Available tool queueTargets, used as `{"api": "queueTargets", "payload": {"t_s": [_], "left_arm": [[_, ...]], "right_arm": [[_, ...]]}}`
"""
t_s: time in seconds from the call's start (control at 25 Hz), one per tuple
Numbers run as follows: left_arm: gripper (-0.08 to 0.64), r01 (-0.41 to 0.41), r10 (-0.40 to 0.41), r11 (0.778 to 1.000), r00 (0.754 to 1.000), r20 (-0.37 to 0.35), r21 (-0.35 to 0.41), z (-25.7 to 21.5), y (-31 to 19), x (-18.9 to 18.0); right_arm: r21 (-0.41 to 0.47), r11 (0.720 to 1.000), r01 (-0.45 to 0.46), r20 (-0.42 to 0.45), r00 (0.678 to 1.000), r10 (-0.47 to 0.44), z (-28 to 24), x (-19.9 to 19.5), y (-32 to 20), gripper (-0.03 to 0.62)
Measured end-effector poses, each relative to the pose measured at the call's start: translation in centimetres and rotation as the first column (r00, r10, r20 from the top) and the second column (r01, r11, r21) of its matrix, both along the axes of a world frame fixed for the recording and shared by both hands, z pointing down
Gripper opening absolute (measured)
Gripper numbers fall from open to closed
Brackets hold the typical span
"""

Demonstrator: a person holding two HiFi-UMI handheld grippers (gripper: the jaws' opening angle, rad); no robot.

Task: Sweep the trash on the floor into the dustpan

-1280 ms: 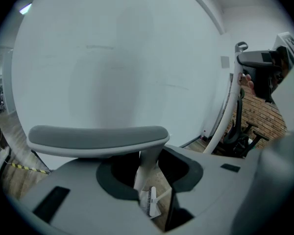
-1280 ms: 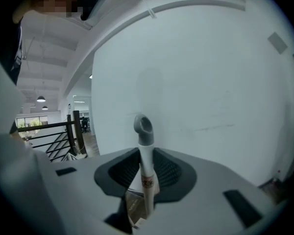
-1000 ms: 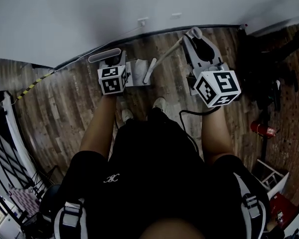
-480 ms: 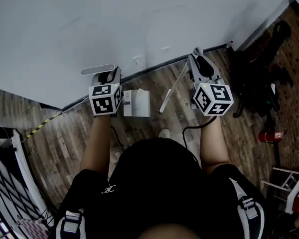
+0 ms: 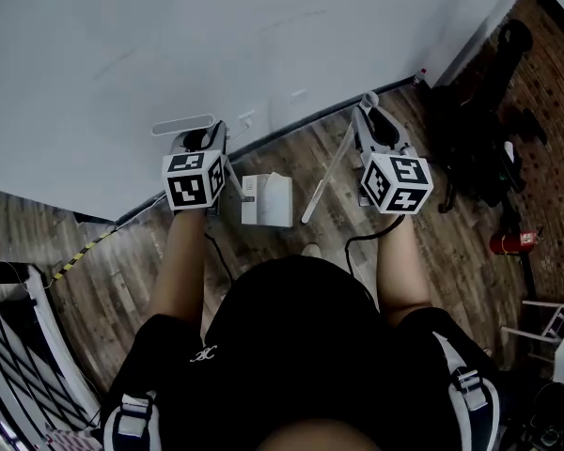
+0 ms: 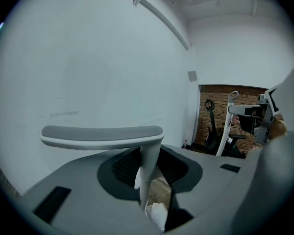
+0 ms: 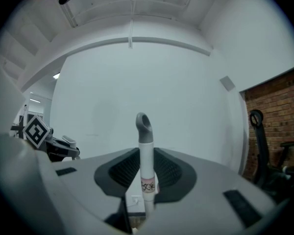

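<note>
In the head view my left gripper (image 5: 200, 145) is shut on the upright handle of a white dustpan (image 5: 268, 200), which hangs low over the wooden floor beside the wall. In the left gripper view the handle's grey crossbar (image 6: 103, 133) stands above my left gripper (image 6: 149, 182), with its stem between the jaws. Crumpled white paper (image 6: 157, 214) shows below. My right gripper (image 5: 372, 120) is shut on the white broom stick (image 5: 321, 184), which slants down towards the dustpan. In the right gripper view the stick's grey hooked tip (image 7: 143, 125) rises above my right gripper (image 7: 146, 182).
A white wall with a dark baseboard (image 5: 291, 123) runs close ahead, with a socket (image 5: 247, 117) on it. Black exercise gear (image 5: 484, 144) and a red fire extinguisher (image 5: 509, 243) stand at the right. Yellow-black tape (image 5: 83, 248) lies at the left. A shoe (image 5: 310, 250) is below the dustpan.
Both grippers, with dustpan and broom, have come closer to the wall. The broom stick has swung nearer to the dustpan. The person's feet have mostly gone out of sight.
</note>
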State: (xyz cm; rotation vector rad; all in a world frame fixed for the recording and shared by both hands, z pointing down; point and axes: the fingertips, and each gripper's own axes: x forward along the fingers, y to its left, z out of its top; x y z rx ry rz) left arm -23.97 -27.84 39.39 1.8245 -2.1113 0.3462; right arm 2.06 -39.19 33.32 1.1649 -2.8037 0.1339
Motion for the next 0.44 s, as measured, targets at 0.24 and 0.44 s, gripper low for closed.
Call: {"api": "queueTargets", "payload": {"t_s": [0.24,0.44], "left_arm": [[0.110,-0.045,0.045,0.999,0.998,-0.039,0.002,0.1,-0.8,1.7],[0.110,-0.087,0.087,0.996,0.996,-0.026,0.010,-0.1,-1.4,3.5]], "right_arm": [[-0.023,1.000,-0.017,0.016,1.000,0.017,0.3,1.2,-0.1,0.098],[-0.032,0.999,-0.012,0.020,1.000,0.013,0.2,1.7,-0.3,0.098]]}}
